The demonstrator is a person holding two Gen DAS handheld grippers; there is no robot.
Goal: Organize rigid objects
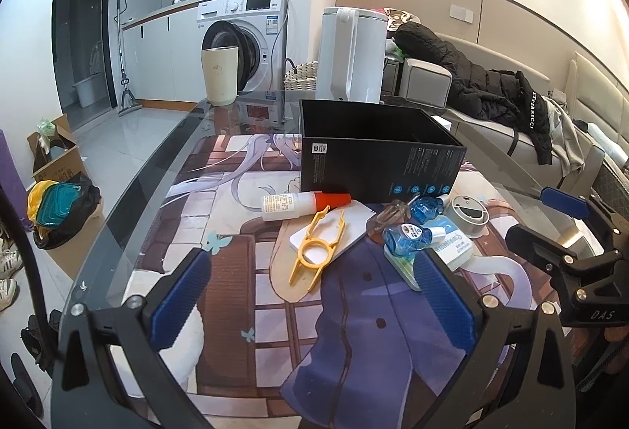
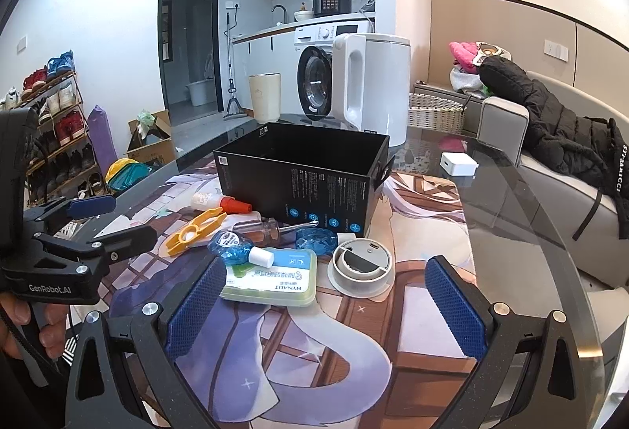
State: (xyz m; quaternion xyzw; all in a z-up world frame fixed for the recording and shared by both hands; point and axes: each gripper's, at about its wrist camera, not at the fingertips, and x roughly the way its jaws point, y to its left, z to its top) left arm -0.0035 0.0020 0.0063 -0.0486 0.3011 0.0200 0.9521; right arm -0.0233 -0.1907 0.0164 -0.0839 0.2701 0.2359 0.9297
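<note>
Both tools level, jaws wide: left tool (image 1: 314, 295), right tool (image 2: 326, 307).

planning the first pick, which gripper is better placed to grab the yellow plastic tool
Left. The yellow plastic tool lies just ahead between the open left gripper fingers; the right gripper faces the green case.

Bare mat (image 2: 416, 315) lies open ahead of both grippers, while the cluttered pile around the yellow tool (image 1: 316, 248) and the black box (image 2: 302, 177) block the far side.
</note>
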